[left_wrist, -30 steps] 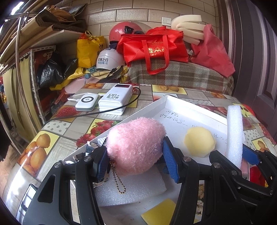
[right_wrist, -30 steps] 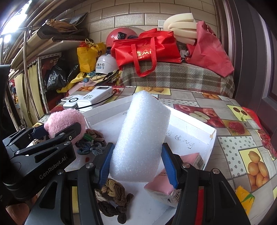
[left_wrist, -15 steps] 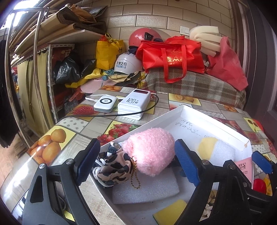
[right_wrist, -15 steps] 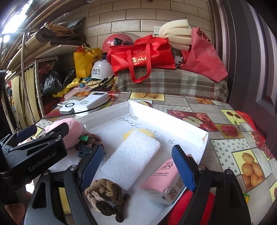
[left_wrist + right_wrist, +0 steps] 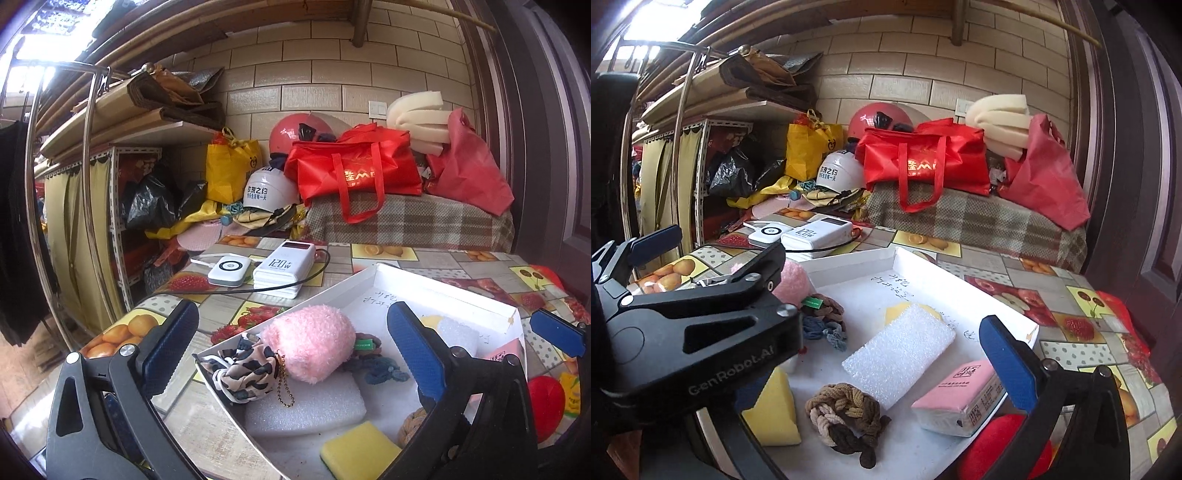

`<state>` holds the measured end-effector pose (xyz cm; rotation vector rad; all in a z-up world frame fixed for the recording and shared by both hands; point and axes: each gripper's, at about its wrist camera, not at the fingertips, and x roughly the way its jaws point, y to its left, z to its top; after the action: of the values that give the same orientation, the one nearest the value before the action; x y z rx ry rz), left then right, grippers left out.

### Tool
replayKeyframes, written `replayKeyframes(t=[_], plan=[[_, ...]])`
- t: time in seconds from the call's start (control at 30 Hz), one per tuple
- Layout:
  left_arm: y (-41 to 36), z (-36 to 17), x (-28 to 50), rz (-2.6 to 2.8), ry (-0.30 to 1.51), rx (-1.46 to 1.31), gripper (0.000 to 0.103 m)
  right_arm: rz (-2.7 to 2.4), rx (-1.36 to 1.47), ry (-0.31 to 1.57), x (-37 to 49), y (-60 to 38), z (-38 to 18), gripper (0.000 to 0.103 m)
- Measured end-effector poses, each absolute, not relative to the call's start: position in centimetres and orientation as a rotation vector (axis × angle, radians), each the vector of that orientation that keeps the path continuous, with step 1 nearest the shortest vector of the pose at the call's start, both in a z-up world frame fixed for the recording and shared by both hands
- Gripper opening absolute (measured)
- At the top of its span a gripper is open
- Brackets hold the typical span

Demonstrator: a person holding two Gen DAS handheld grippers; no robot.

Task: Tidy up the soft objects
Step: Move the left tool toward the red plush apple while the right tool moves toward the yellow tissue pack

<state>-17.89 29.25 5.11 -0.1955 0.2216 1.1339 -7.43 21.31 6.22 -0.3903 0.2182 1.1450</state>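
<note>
Table (image 5: 424, 258) with fruit-print cloth, brick wall behind, metal shelving at left. Back of table cluttered: red tote bag (image 5: 354, 173), yellow bag (image 5: 229, 170), white helmet (image 5: 267, 194), red helmet (image 5: 879, 120), foam rolls (image 5: 417, 114), plaid cover (image 5: 979, 218). Two white power banks (image 5: 284, 267) with black cable near the tray's far-left corner.

White shallow tray (image 5: 923, 264) in foreground holds the soft objects. Left gripper (image 5: 291, 354) points slightly down over the tray's near-left corner, jaws opening wide, not pressing anything. Pink fluffy pompom (image 5: 314, 343) lies in the tray between its blue pads (image 5: 168, 347), clear of both, resting on a white foam sheet (image 5: 306, 406) with a leopard-print scrunchie (image 5: 243, 369) touching it. Yellow sponge (image 5: 360, 448) at the near edge.

Right gripper (image 5: 886, 354) also tilted slightly down, jaws opening wide, empty; its left finger is hidden behind the left gripper's body. White foam block (image 5: 899, 356) lies flat in the tray between the fingers, partly over a yellow sponge piece (image 5: 897, 310). Brown braided scrunchie (image 5: 846, 413) near, pink tissue pack (image 5: 960, 395) just beside the right pad (image 5: 1004, 365), at the tray's right edge.
</note>
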Motion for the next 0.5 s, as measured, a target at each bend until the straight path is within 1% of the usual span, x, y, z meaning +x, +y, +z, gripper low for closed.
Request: replayKeyframes(t=[0.2, 0.33, 0.5], plan=[[29.4, 4.9, -19.8, 1.145, 0.189, -0.276, 0.103, 1.144, -0.386, 0.227, -7.1, 20.9, 6.2, 0.103], [28.9, 4.8, -20.6, 1.150, 0.180, -0.296, 0.103, 1.154, -0.336, 0.256, -6.5, 19.6, 6.3, 0.103], [28.0, 4.8, -21.1, 1.161, 0.181, -0.298, 0.103, 1.178, -0.324, 0.243, -7.1, 17.8, 6.4, 0.103]])
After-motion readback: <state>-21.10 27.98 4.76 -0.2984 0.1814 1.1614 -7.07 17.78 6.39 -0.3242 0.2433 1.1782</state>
